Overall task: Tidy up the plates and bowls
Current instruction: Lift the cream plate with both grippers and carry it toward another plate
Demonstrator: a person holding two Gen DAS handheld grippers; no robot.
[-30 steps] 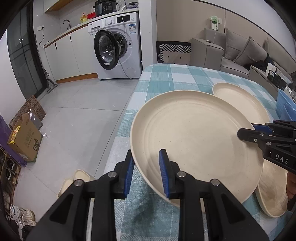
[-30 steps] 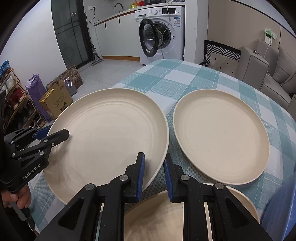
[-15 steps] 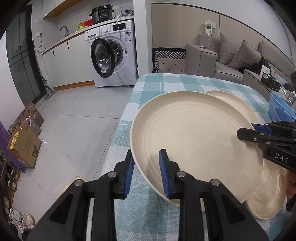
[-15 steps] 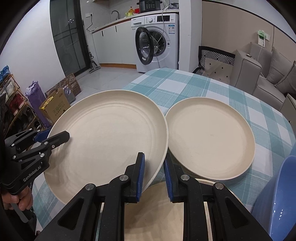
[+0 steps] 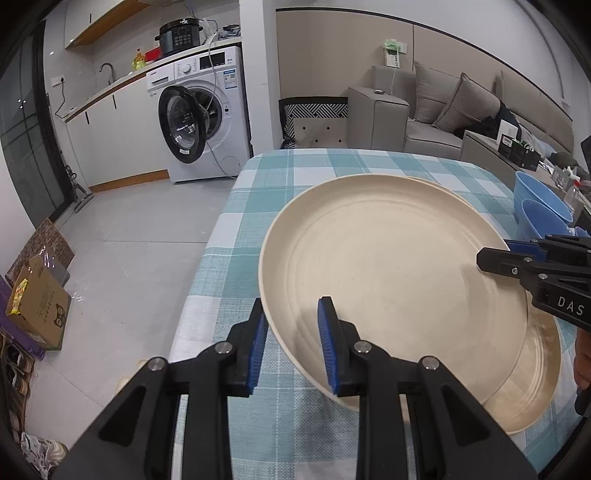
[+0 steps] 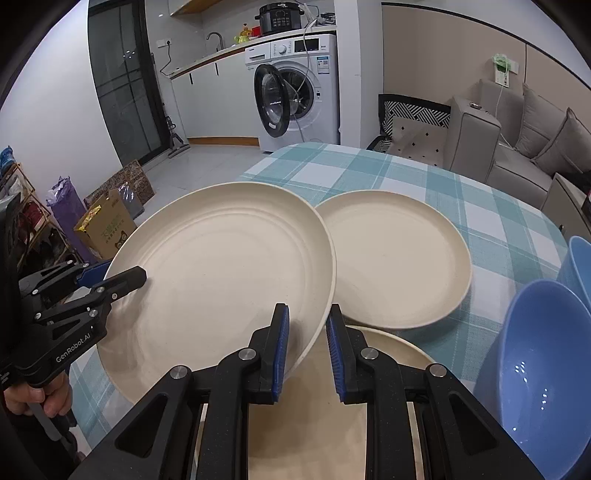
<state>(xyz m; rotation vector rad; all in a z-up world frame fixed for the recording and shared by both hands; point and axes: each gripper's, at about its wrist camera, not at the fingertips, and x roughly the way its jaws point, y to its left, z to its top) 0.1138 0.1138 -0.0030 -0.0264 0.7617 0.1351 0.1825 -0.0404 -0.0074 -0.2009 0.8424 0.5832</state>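
Surface (image 5: 295, 177): teal-and-white checked woven cloth. Lifted plate (image 5: 388, 277): round, matte cream, ridged, above the surface, overlapping two flat plates (image 6: 399, 258). Left gripper (image 5: 291, 343) and right gripper (image 6: 306, 347) each clamp its rim. Glossy blue bowls (image 6: 546, 362) alongside.

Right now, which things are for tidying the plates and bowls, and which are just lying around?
For the job:
- held plate, gripped by left gripper and right gripper
- far plate
- near plate
- blue bowls

Just lying around:
- washing machine
- cooker
- sofa
- cardboard box
- tablecloth
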